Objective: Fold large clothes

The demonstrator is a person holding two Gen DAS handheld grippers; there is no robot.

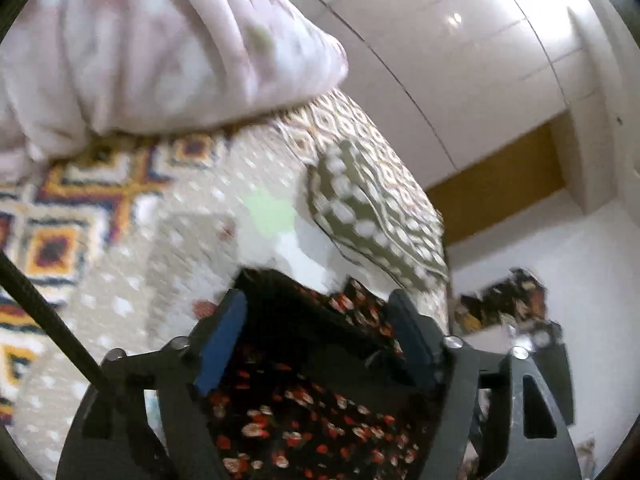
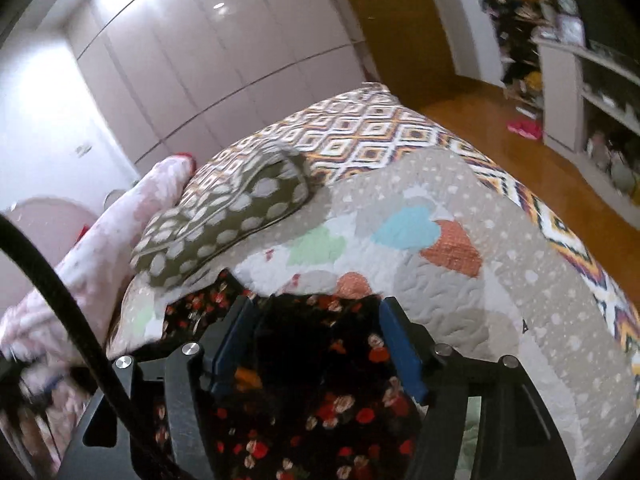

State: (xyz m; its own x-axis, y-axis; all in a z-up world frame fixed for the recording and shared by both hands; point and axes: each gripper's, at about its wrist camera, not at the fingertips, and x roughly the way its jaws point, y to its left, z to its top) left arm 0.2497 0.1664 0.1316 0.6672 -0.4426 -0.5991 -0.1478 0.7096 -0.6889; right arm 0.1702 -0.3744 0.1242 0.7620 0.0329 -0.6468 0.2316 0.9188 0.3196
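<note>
Both my grippers, left (image 1: pixel 320 312) and right (image 2: pixel 316 320), stand released, pads off the floral garment (image 2: pixel 320 400) on the quilt (image 2: pixel 480 280).

garment (image 2: pixel 320 412): black, red-orange floral | pillow (image 2: pixel 224 220): olive, white dots | quilt (image 2: pixel 460 292): beige, coloured hearts

Floral garment (image 2: pixel 320 412) cut off by the bottom edge, pink bedding (image 1: pixel 152 40) motion-blurred, shelf (image 2: pixel 600 92) contents too small to tell
</note>
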